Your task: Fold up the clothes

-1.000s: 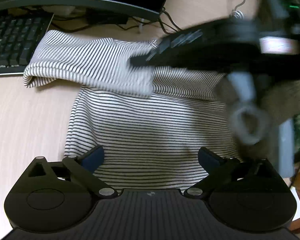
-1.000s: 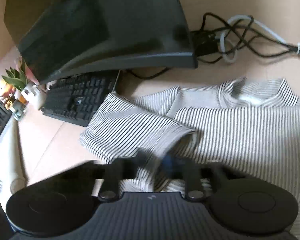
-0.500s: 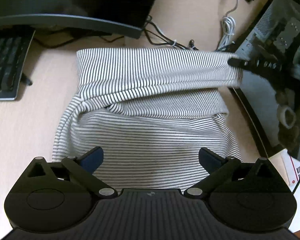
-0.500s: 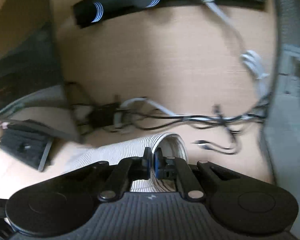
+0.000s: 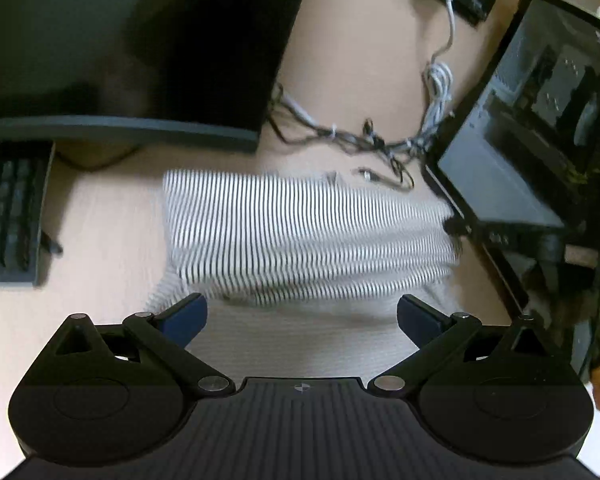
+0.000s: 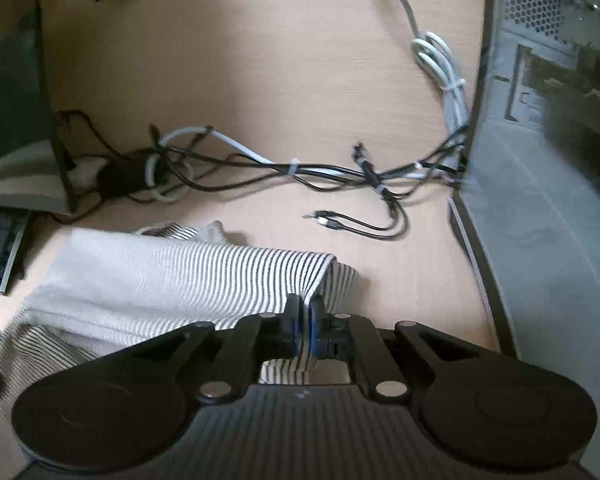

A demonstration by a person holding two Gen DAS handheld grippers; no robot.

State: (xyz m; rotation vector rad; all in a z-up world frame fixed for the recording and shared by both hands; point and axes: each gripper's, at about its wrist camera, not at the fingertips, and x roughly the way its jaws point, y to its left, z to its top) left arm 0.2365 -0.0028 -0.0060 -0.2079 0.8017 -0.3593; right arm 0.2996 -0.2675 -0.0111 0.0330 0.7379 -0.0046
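Striped shirt [image 5: 308, 236] lies on the table [image 5: 100, 220], upper part doubled over the lower, between keyboard [image 5: 8, 216] and PC case [image 5: 540, 140], just below the cable tangle [image 6: 300, 172]. My right hand-held gripper [image 6: 306, 326] is pinched on the shirt's folded right edge. My left hand-held gripper [image 5: 300, 318] is spread wide over the shirt's near part, holding nothing.

The shirt [image 5: 308, 236] lies on the desk [image 5: 100, 220], keyboard [image 5: 8, 216] left, cables [image 6: 260, 164] behind, computer case [image 5: 540, 152] right.
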